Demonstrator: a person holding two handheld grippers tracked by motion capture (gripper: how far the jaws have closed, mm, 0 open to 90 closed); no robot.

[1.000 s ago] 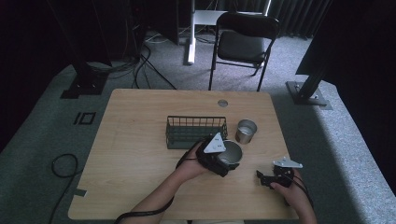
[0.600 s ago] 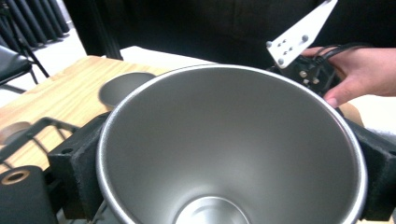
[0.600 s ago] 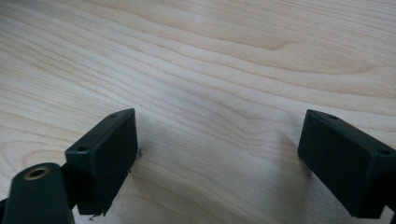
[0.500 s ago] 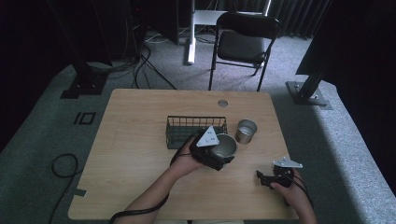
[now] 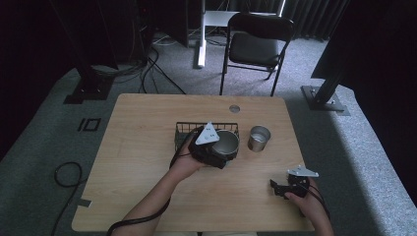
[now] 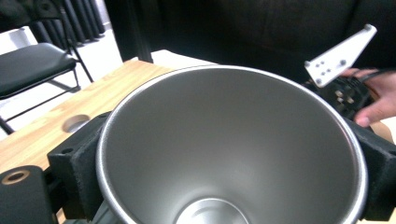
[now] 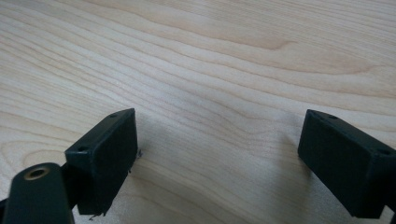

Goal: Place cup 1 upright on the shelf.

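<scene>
Steel cup [image 6: 231,144] sits clamped between the left gripper's [image 5: 214,147] jaws, mouth toward its camera, held just at the basket's [image 5: 184,130] 4 o'clock edge on the table [image 5: 142,147]. A second cup [image 5: 258,138] stands at 3 o'clock from it, a little apart. My guess is the held cup is headed for the basket: keep the clamp firm, clear the wire rim, then lower it level. The right gripper [image 7: 217,158] rests spread, holding nothing, near the table's 5 o'clock corner.

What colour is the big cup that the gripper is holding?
Shiny silver, like bare metal. The cup shows best in the left gripper view, held between the left gripper's black jaws.
</scene>
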